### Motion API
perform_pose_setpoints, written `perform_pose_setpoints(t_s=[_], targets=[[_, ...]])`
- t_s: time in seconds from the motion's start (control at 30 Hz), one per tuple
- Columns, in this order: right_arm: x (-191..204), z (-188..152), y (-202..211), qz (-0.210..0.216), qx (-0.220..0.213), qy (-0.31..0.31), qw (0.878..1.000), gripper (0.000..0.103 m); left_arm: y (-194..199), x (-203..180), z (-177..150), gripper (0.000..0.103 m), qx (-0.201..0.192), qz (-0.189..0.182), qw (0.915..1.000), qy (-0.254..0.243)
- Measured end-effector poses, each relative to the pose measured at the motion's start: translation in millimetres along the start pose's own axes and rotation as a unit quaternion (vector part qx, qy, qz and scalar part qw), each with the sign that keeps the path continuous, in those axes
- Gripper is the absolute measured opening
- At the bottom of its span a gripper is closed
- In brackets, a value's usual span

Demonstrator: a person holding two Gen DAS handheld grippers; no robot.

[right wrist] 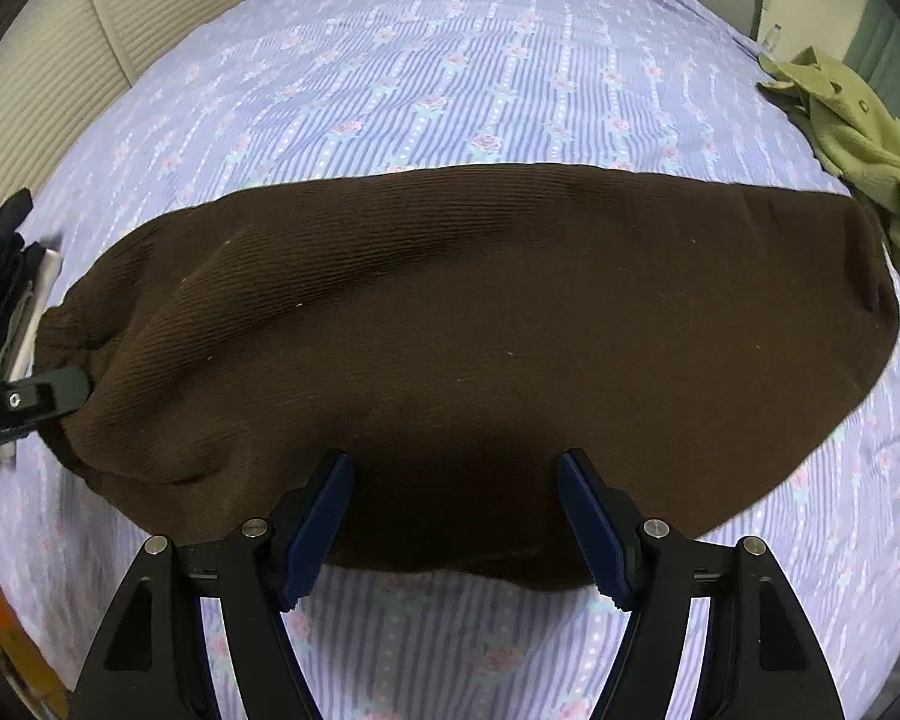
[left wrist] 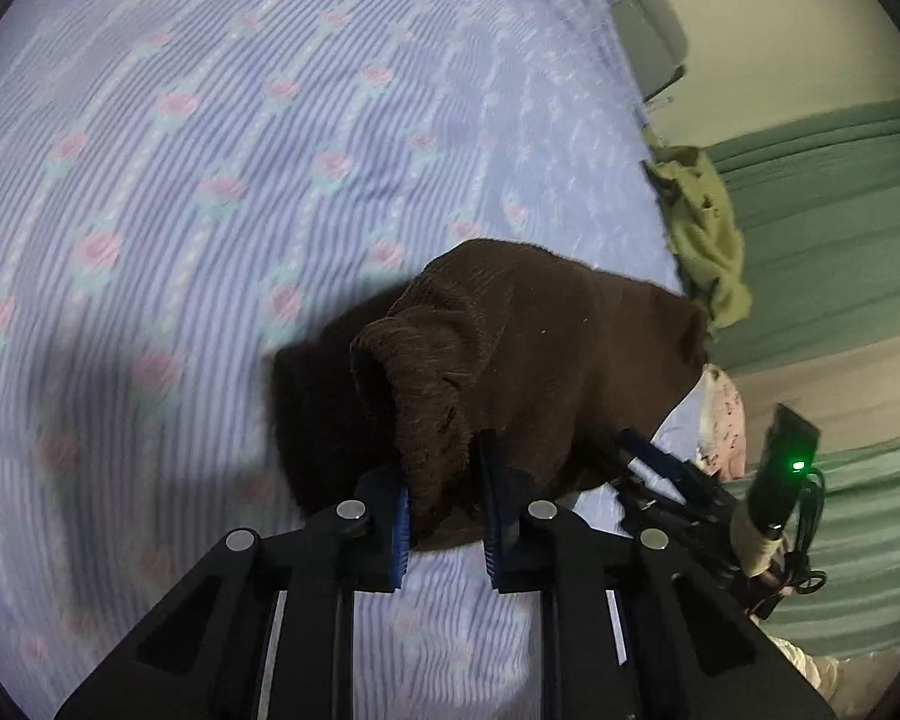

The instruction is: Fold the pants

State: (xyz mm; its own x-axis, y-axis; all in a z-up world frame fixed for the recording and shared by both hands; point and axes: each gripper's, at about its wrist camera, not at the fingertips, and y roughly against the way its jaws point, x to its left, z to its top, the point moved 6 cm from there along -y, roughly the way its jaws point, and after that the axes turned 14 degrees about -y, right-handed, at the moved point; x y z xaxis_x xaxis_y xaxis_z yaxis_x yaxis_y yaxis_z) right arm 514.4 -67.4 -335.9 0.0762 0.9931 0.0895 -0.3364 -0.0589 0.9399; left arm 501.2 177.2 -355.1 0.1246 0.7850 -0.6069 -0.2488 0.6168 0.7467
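Note:
The dark brown ribbed pants (right wrist: 480,336) lie folded lengthwise across the blue striped bed sheet (right wrist: 426,60). My left gripper (left wrist: 447,516) is shut on the bunched waistband end of the pants (left wrist: 426,396) and lifts it slightly off the sheet. It also shows at the left edge of the right wrist view (right wrist: 36,399), clamped on that end. My right gripper (right wrist: 456,522) is open and empty, its jaws wide apart just above the near long edge of the pants. It also shows in the left wrist view (left wrist: 660,468), beside the pants.
An olive green garment (right wrist: 858,138) lies crumpled at the bed's far right edge, also seen in the left wrist view (left wrist: 708,234). Green curtains (left wrist: 840,192) hang beyond the bed. A louvered cabinet door (right wrist: 48,90) stands at the left.

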Motion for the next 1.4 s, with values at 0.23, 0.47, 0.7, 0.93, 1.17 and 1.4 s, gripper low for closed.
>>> perform_pose_setpoints(t_s=[0.23, 0.47, 0.7, 0.93, 1.17, 1.4], targets=[[-11, -10, 26, 0.002, -0.014, -0.009, 1.000, 0.071, -22, 30, -1, 0.023, 0.035, 0.069, 0.9968, 0.022], [-25, -13, 39, -0.005, -0.031, -0.002, 0.999, 0.071, -12, 12, 14, 0.059, 0.030, 0.231, 0.9686, -0.087], [-51, -27, 59, 0.021, -0.044, 0.009, 0.999, 0.071, 37, -48, -20, 0.074, -0.043, 0.311, 0.9342, -0.169], [-81, -59, 39, 0.031, 0.002, 0.023, 0.999, 0.071, 1, -112, -66, 0.071, -0.037, 0.316, 0.9046, -0.283], [-103, -72, 42, 0.035, 0.005, 0.023, 0.999, 0.071, -72, -180, -74, 0.068, -0.028, 0.353, 0.7684, -0.533], [-112, -72, 31, 0.038, 0.004, 0.013, 0.999, 0.071, -137, -194, -83, 0.053, 0.009, 0.360, 0.6409, -0.678]])
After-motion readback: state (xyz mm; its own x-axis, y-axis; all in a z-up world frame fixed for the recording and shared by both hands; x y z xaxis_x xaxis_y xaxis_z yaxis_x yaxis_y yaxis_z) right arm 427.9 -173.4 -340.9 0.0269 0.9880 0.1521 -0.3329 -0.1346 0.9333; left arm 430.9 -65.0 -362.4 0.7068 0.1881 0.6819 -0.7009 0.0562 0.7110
